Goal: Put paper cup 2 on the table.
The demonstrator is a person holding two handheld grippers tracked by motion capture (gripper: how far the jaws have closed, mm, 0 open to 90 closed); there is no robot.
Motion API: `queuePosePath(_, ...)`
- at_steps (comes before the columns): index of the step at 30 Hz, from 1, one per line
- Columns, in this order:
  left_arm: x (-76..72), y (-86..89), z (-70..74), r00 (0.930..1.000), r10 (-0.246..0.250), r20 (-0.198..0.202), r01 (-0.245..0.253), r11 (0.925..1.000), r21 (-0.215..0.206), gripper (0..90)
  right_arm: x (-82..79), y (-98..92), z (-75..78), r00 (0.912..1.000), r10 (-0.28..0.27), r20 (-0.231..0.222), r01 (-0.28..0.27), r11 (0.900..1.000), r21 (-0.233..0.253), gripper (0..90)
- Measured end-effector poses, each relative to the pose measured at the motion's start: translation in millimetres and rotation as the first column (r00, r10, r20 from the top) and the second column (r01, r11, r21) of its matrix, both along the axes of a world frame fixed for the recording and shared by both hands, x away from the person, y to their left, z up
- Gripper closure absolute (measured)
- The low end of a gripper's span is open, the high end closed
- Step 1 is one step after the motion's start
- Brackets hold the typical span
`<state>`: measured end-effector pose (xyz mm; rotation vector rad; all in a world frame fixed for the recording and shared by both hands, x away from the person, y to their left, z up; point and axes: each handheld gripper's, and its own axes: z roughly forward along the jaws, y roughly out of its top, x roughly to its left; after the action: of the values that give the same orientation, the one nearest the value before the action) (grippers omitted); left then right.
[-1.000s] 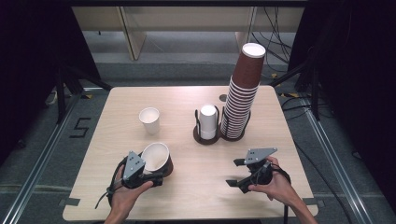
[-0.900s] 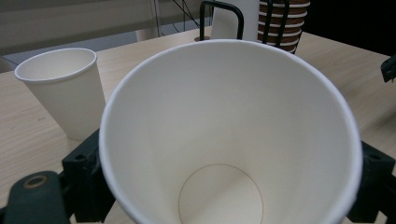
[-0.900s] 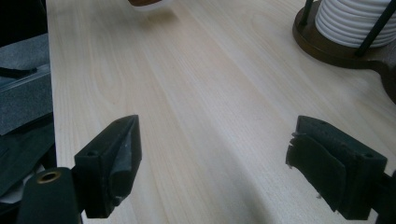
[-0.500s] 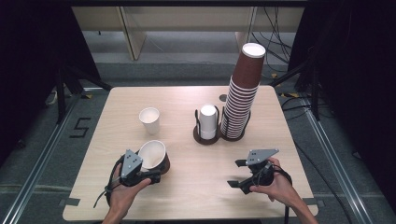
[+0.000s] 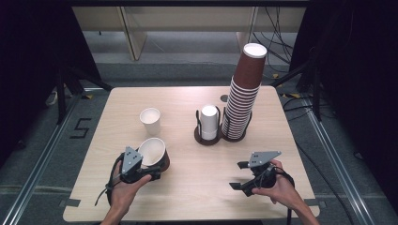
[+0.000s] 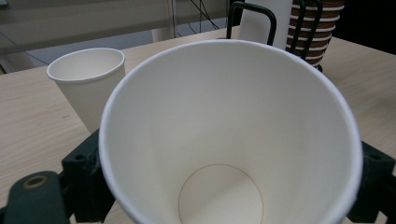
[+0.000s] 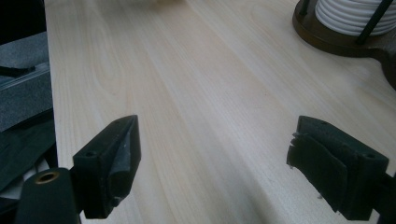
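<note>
My left gripper (image 5: 152,169) is shut on a brown paper cup (image 5: 154,153) with a white inside, held tilted low over the table's front left. In the left gripper view the cup's mouth (image 6: 229,135) faces the camera, a black jaw pressing each side. A white paper cup (image 5: 150,121) stands upright behind it, also seen as the white cup (image 6: 88,84). My right gripper (image 5: 238,176) is open at the front right, nothing between its jaws over bare wood (image 7: 210,130).
A tall leaning stack of brown cups (image 5: 244,93) and a short stack of white cups (image 5: 209,121) sit in a dark two-slot holder (image 5: 206,138) at the table's middle back. The holder's base (image 7: 327,37) lies ahead of the right gripper. The table edge (image 5: 187,219) is near.
The left gripper with the brown cup has drawn slightly back toward the front edge and tilted the cup's mouth more upward. The right gripper has barely moved.
</note>
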<state>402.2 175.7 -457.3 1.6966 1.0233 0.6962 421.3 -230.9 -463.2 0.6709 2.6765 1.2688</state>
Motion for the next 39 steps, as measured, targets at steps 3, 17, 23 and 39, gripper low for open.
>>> queuePosePath(3,2.8,-0.4,0.3,1.0000,0.005,-0.001,-0.005,1.0000,-0.002,12.1,-0.8,-1.0,-0.2,0.9999,-0.005,-0.011,0.005,1.000,0.007,16.5)
queuePosePath(17,17.1,-7.9,1.6,0.9999,0.010,-0.008,-0.010,0.9999,-0.007,12.1,-1.4,-5.5,-1.2,0.9997,-0.014,-0.018,0.014,1.000,0.005,16.5)
queuePosePath(23,24.5,-12.8,4.3,1.0000,0.004,-0.006,-0.004,1.0000,-0.002,12.1,-1.5,-5.5,-2.0,0.9998,-0.014,-0.012,0.014,1.000,0.005,16.5)
queuePosePath(39,45.8,-18.5,4.5,0.9996,0.022,-0.016,-0.022,0.9998,0.004,12.1,-2.4,-7.1,-3.4,0.9998,-0.015,-0.012,0.015,1.000,0.000,16.3)
